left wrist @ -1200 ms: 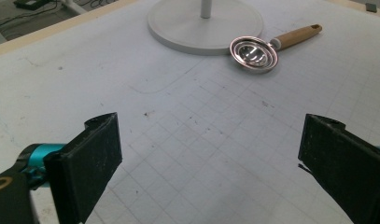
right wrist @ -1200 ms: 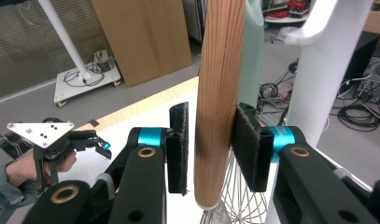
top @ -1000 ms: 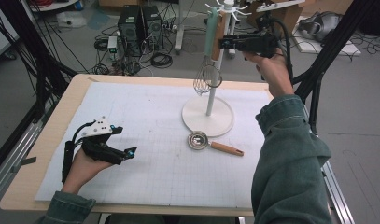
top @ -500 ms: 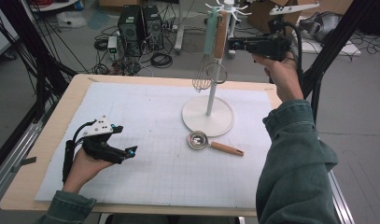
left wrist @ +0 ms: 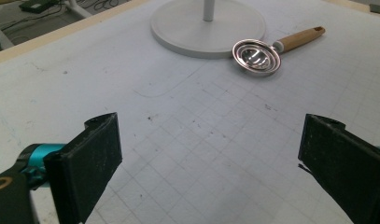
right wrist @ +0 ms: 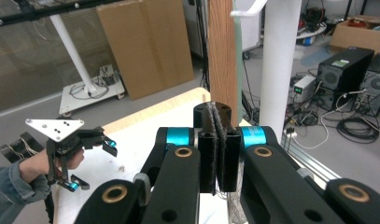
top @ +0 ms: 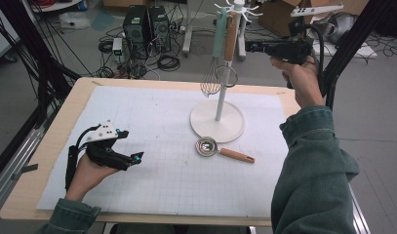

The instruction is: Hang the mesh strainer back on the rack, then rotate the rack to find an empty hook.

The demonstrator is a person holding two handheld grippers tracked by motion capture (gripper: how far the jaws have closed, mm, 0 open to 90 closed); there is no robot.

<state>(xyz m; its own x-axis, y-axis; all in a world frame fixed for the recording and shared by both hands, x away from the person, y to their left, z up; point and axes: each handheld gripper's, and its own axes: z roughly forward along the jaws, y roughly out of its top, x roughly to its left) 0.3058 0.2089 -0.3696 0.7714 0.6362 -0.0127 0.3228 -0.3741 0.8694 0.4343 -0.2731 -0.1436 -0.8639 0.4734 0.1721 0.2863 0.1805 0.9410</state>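
Observation:
A white hanging stand (top: 217, 122) rises from a round base at the back of the mat. A whisk (top: 211, 83) with a pale green handle and a wooden-handled utensil (top: 230, 34) hang from it. A small metal strainer (top: 207, 146) with a wooden handle lies flat in front of the base, also seen as the strainer (left wrist: 256, 57). My right gripper (top: 247, 46) is held high, just right of the wooden handle (right wrist: 222, 51); its jaws have just been closing, and my right gripper (right wrist: 216, 112) is shut on nothing. My left gripper (top: 130, 145) rests open on the mat at front left.
The white grid mat (top: 162, 146) covers most of the wooden table (top: 49, 146). Computer towers (top: 147, 24), cables and cardboard boxes sit on the floor behind the table. A black frame post (top: 342, 48) stands close to the right hand.
My right gripper has drawn back to the right, away from the wooden handle, and its jaws have come together. The left hand has stayed put.

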